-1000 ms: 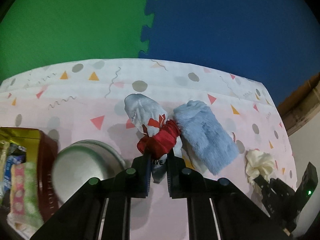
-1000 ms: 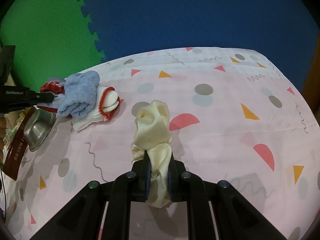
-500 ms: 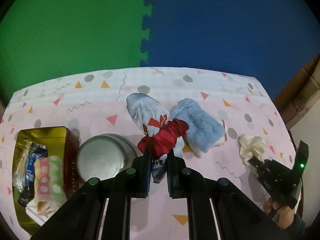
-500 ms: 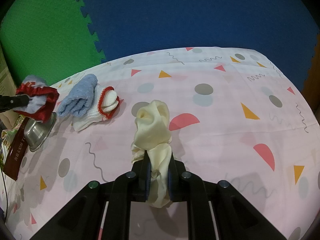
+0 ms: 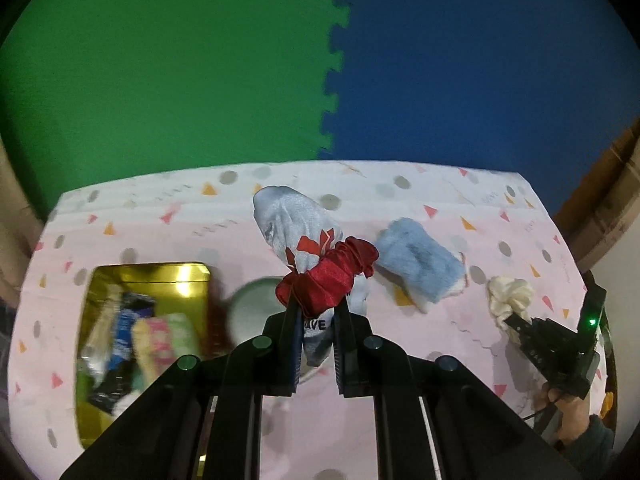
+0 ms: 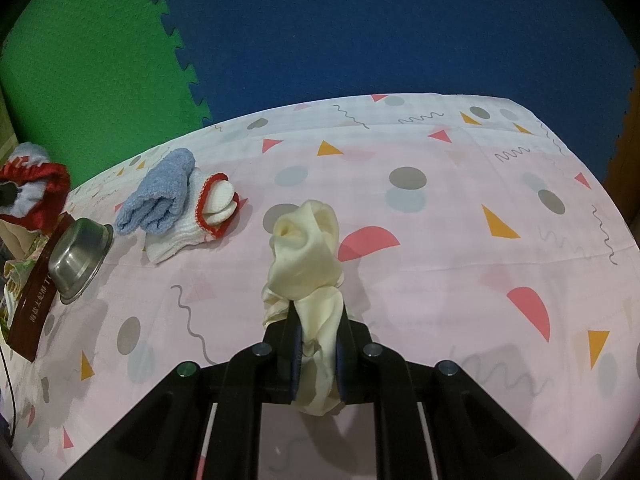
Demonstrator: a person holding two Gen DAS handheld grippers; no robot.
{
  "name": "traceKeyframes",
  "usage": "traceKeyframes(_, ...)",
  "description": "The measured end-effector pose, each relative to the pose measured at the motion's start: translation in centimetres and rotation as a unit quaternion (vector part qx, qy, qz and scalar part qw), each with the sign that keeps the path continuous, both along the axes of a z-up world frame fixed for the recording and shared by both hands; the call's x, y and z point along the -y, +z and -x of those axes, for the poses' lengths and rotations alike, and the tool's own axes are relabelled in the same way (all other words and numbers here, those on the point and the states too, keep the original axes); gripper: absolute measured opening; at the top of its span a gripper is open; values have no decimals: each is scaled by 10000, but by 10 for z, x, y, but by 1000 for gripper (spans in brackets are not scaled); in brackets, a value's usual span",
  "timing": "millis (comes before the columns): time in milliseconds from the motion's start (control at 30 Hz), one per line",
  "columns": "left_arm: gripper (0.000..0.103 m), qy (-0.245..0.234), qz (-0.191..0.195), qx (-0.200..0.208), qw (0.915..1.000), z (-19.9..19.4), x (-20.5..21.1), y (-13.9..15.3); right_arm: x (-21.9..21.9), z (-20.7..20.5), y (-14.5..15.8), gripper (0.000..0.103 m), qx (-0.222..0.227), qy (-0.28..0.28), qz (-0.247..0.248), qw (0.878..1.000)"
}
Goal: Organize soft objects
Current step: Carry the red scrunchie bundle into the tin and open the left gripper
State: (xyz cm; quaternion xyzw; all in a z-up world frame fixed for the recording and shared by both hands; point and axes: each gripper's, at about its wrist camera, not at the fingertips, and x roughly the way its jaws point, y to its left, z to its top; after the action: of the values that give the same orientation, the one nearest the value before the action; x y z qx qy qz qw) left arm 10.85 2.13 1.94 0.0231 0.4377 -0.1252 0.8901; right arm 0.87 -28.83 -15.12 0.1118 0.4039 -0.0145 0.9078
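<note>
**Two soft bundles held above the table, gold tin to the lower left**

In the left wrist view, the left gripper (image 5: 316, 320) is seen closed on a red scrunchie (image 5: 326, 278) together with a pale blue printed cloth (image 5: 296, 224), whose long axis runs up the frame, away from the fingers. The gold tin (image 5: 148, 274), already holding soft items, lies at the lower left of the frame, just left of a steel bowl (image 5: 250, 314) that sits partly hidden behind the bundle. The tin is judged the likely drop place, so the coming move would be leftward and down; the left hand is clearly the nearer one.

In the right wrist view, the right gripper (image 6: 318, 336) is seen clamped on a cream cloth (image 6: 306, 256) standing upright along the fingers, centre frame. A rolled blue towel (image 6: 158, 196) resting on a white sock with red trim (image 6: 212, 210) lies on the tablecloth (image 6: 440, 240) at the upper left, near the bowl. Open patterned cloth fills the right half of the frame. The table's far edge lies well beyond the objects.
</note>
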Motion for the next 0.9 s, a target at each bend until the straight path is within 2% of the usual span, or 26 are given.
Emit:
traceKeyframes(167,11,352,-70,109,9993,-3,-38,13,-1,0,0,13,-1,2,8,10000)
traceKeyframes(333,11,673,-213,138,9974,-5,-73,13,-1,0,0,13,-1,-2,19,10000)
traceKeyframes(700,11,1340,-53,-237,9907,-17,-135,-19,-3,-1,0,13,-10,3,69,10000)
traceKeyframes(900,11,1580,65,-295,9870,-25,-154,-35,-3,0,0,13,-16,8,104,9999)
